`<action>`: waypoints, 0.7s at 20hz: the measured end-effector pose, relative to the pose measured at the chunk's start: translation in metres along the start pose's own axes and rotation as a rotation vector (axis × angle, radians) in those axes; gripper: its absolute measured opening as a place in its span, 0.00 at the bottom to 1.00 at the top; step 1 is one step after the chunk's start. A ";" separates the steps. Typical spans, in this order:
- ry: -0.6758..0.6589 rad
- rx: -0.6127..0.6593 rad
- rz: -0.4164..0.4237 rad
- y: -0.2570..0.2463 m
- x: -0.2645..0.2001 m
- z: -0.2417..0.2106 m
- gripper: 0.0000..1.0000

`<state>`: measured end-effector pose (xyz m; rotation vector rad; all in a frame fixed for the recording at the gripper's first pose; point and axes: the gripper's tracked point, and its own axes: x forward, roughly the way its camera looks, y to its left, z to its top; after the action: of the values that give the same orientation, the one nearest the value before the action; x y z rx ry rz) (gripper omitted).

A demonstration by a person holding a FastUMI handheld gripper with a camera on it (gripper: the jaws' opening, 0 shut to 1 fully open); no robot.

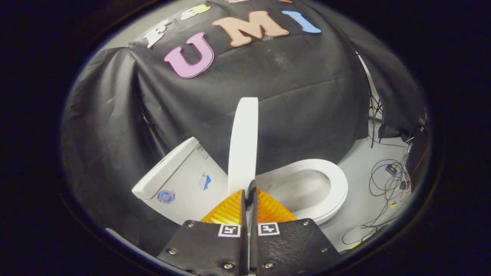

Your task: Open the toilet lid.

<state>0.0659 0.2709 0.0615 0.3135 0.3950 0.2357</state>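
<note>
Item: toilet lid [243, 142], raised upright, edge-on; I had the gripper [249, 197] jaws pinched narrow on its rim; rigid, smooth, likely slippery; seat [337, 184] down; cistern [172, 172] behind.

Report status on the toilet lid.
Gripper shut on the lid edge. Lid raised upright, seat down. Tank behind lid; cables on floor, clear of it.

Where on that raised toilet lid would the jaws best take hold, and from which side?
Probably on the thin free edge of the toilet lid, low down, coming at it edge-on from the front so one jaw goes on each flat face. The lid stands upright above the seat, a slim slab its faces suit pinching. The gripper has its jaws nearly together at that lower edge; whether they press it is unclear.
</note>
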 end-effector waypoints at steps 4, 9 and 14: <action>0.006 -0.037 -0.106 0.007 0.004 -0.004 0.02; -0.021 -0.047 -0.200 0.019 0.005 -0.004 0.02; -0.024 -0.037 -0.252 0.033 0.005 -0.004 0.02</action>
<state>0.0631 0.3036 0.0681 0.2274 0.4015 -0.0079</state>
